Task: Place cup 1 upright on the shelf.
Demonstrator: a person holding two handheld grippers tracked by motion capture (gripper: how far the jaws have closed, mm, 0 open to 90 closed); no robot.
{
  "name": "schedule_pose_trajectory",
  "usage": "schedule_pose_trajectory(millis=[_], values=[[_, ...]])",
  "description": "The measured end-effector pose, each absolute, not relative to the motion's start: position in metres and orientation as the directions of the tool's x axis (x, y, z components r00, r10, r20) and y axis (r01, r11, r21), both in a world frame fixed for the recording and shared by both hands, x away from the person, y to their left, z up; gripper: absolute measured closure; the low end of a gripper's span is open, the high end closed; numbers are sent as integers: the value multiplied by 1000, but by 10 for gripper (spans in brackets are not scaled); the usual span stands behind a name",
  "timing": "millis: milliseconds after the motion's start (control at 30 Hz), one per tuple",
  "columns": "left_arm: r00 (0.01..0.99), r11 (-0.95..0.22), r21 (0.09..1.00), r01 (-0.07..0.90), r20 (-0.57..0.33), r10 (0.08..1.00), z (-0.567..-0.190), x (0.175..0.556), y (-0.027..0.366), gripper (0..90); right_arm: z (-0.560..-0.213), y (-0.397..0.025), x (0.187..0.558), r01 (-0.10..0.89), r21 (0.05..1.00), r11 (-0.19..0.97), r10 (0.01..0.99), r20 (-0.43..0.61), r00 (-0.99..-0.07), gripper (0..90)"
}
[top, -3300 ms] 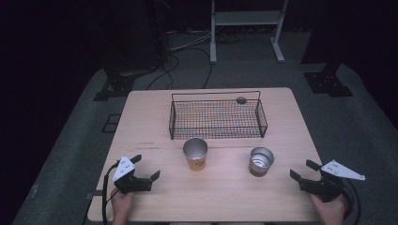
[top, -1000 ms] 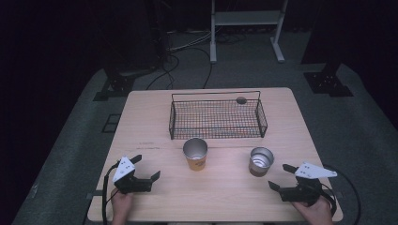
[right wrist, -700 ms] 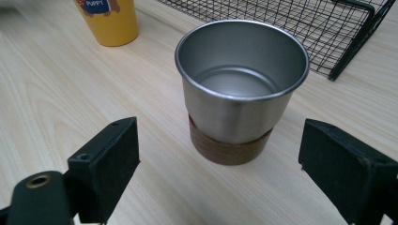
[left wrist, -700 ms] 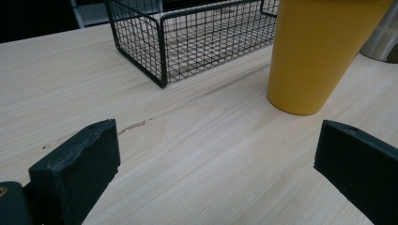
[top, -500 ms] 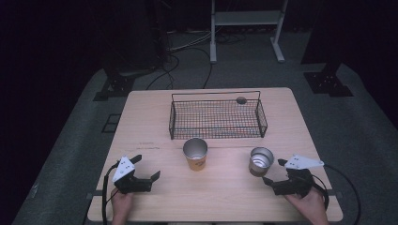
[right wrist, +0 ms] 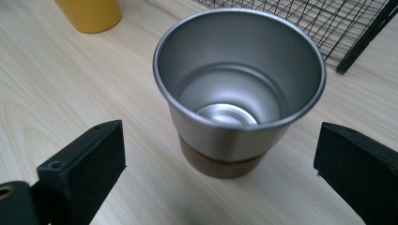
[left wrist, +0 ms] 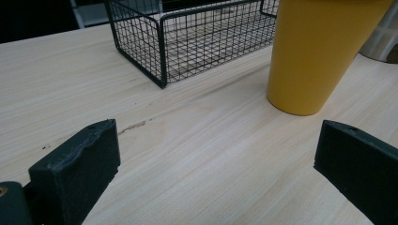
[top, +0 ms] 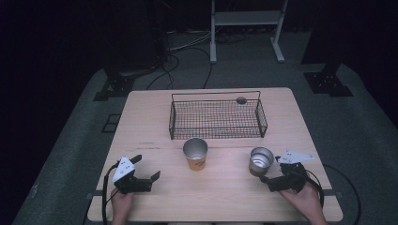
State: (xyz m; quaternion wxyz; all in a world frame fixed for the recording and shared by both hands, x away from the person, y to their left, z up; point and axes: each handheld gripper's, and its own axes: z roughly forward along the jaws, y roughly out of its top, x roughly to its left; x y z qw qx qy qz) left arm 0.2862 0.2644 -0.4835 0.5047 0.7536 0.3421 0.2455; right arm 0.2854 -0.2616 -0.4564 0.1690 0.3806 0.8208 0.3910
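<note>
A silver metal cup (top: 261,161) with a brown cork base stands upright and empty at the table's front right. My right gripper (top: 271,170) is open just right of it and in front of it. In the right gripper view the cup (right wrist: 239,89) stands a little ahead of the open gripper (right wrist: 216,145), between the lines of its jaws and touching neither. A yellow cup (top: 195,153) with a metal inside stands near the middle. My left gripper (top: 147,167) is open at the front left, holding nothing. In the left gripper view the yellow cup (left wrist: 319,51) is ahead and to the right.
A black wire basket (top: 217,117) stands at the back middle of the wooden table (top: 150,117). A small dark round thing (top: 241,100) sits by its far rim. The basket's near corner (left wrist: 162,70) is ahead of the left gripper. Cables lie on the floor beyond.
My right gripper has moved left from the table's right edge up to the silver cup, staying open. The left gripper and both cups have not moved.
</note>
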Motion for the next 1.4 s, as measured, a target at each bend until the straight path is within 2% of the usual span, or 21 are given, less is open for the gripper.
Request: schedule_pose_trajectory(millis=[1000, 1167, 1200, 1400], values=[[646, -254, 929, 268, 22, 763, -483, 286, 265, 0, -455, -239, 316, 536, 709, 458, 761, -1, -649, 17], [647, -254, 929, 268, 22, 762, -483, 286, 265, 0, -453, -237, 319, 545, 693, 472, 761, -9, -648, 78], [647, -254, 929, 268, 22, 762, -483, 286, 265, 0, -453, -237, 319, 552, 693, 464, 765, 0, -644, 137], [647, -253, 930, 267, 22, 762, -483, 286, 265, 0, -453, -238, 320, 555, 691, 463, 767, 2, -642, 164]])
